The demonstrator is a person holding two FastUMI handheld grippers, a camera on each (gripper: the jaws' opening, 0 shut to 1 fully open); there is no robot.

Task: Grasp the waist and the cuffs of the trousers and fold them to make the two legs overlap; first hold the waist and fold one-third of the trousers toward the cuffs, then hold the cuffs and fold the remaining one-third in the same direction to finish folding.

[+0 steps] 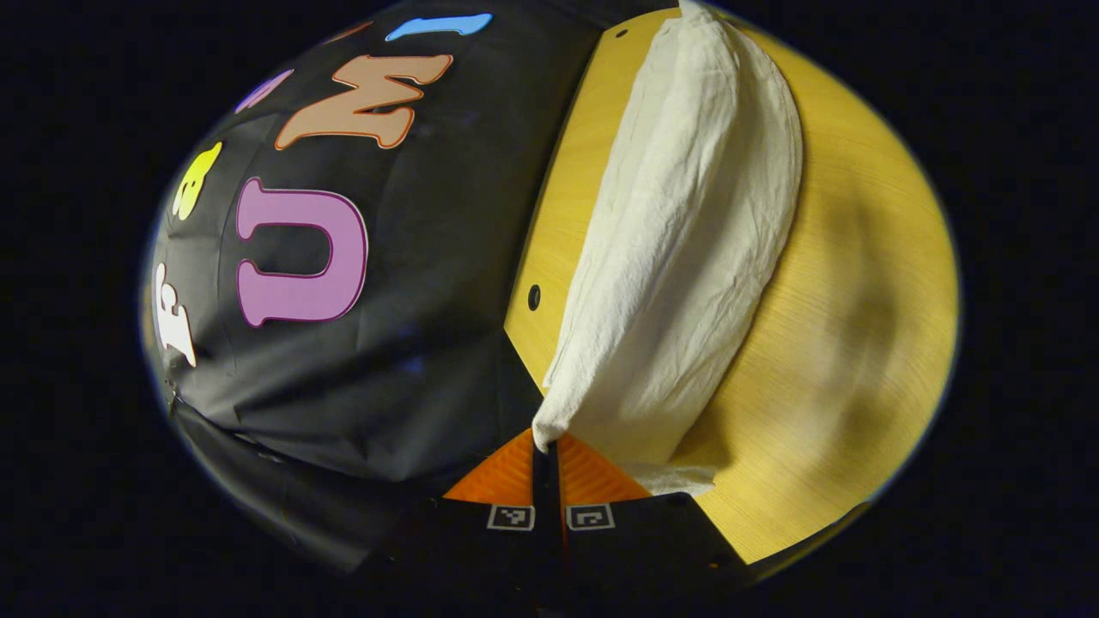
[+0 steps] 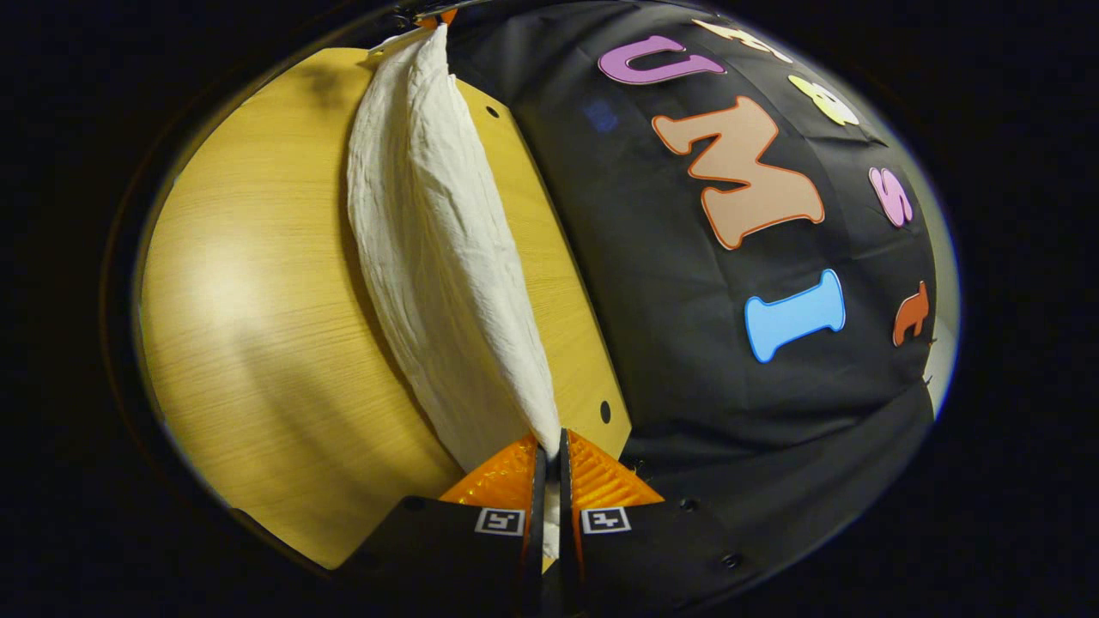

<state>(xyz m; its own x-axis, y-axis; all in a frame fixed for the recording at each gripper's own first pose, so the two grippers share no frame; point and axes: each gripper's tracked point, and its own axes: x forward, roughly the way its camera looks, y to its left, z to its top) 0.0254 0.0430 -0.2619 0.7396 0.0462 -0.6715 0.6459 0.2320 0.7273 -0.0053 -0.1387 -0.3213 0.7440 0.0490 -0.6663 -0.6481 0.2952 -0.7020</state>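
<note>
desk (image 1: 841,343): we see bare wood either side of the cloth | trousers (image 1: 687,257): pale, stretched in a long sagging band over the desk, strung between our two tongs | left tongs (image 1: 546,463): pressed together, pinching one end of the trousers | right tongs (image 2: 549,468): pinching the other end, fabric caught between them

A light wooden tabletop (image 1: 841,343) with visible grain carries the scene, small round holes near its edge by the booth's black cloth wall. White trousers (image 1: 687,257) stretch lengthwise across it, wrinkled, their lower fabric draping onto the wood.
</note>
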